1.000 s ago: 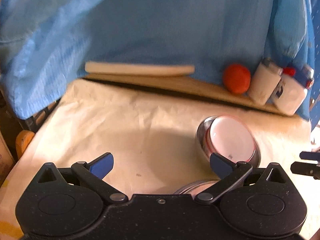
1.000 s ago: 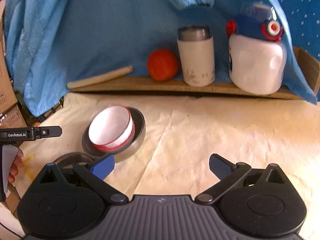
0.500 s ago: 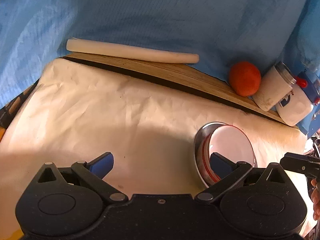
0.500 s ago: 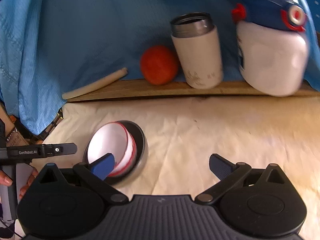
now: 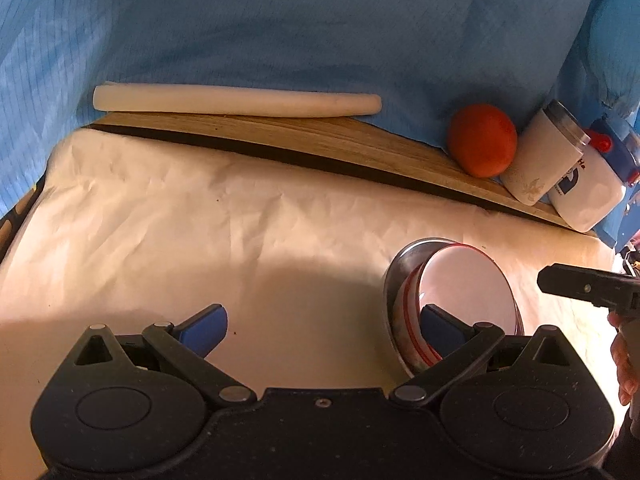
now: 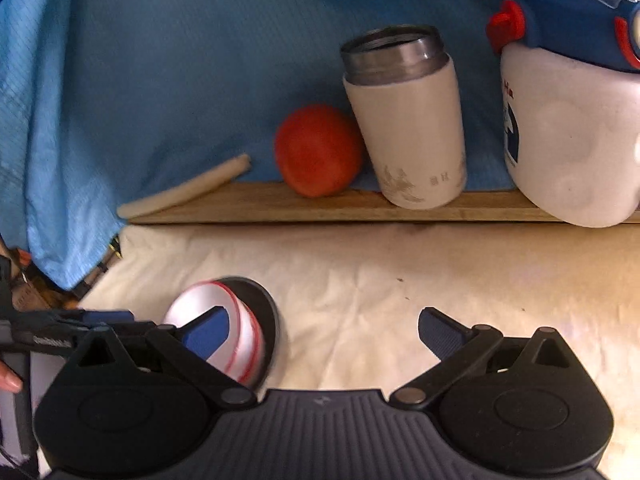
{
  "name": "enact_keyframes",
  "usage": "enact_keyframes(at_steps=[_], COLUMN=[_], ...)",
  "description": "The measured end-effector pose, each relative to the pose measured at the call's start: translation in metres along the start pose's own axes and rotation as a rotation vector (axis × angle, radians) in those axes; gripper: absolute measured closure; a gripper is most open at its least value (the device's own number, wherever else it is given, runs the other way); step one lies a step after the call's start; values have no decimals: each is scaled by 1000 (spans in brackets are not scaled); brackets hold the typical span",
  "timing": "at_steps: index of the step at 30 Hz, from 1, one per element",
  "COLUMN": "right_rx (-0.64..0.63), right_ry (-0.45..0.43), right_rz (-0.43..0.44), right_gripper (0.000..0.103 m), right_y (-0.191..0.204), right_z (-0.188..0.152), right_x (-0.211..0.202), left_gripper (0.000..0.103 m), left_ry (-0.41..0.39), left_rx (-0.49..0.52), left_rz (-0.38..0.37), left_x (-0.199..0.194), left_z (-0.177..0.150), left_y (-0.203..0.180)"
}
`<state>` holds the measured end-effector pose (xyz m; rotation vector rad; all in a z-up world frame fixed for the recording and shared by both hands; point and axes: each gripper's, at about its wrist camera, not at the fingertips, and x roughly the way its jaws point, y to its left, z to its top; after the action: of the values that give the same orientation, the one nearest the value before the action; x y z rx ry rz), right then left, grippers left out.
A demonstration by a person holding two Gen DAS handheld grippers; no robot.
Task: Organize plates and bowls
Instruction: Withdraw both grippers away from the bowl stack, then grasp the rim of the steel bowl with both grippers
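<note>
A white bowl with red rim stripes [image 5: 468, 284] sits nested inside a steel bowl [image 5: 400, 276] on the cream cloth. In the left wrist view the pair lies at the lower right, partly behind my left gripper's right fingertip [image 5: 438, 326]. My left gripper [image 5: 320, 326] stands open with only bare cloth between its fingers. In the right wrist view the white bowl [image 6: 240, 320] and steel bowl [image 6: 268, 312] lie at the lower left behind the left fingertip [image 6: 206, 334]. My right gripper [image 6: 320, 332] is open and holds nothing.
On a wooden ledge [image 6: 320, 204] along the back rest a white rolled stick [image 5: 236, 100], an orange ball [image 6: 318, 150], a white steel-rimmed cup [image 6: 408, 128] and a white jug with a blue lid [image 6: 568, 120]. Blue fabric [image 5: 320, 20] hangs behind. A hand [image 5: 624, 360] shows at right.
Both grippers have moved forward and lower toward the ledge. The nested bowls now sit closer, partly behind a fingertip in each view. A steel plate near the left gripper has left the view.
</note>
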<state>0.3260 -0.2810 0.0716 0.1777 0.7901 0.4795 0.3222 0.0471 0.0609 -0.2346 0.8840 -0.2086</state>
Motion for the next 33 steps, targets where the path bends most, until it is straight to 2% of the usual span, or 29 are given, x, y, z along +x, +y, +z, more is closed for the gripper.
enact_keyframes(at_steps=[10,21,27,29,33], right_rx=[12,34,46,43,58], right_ry=[61,101,138,158,211], right_rz=[6,18,-11,-39,-41], right_gripper=[0,0,0,0,0], right_y=[-1,-1,-6,-7,-9], right_z=[-5,-5,-7,-6,0], right_x=[14,21,21,23,27], left_gripper=[1,1,1,1,1], left_ry=[72,125,134,138,141], left_rx=[-51,-27,-29,-28,-6], left_rz=[4,58,61,64,78], left_x=[2,16,18,19,20], left_z=[5,9,10,11,13], left_y=[10,6,6,5,1])
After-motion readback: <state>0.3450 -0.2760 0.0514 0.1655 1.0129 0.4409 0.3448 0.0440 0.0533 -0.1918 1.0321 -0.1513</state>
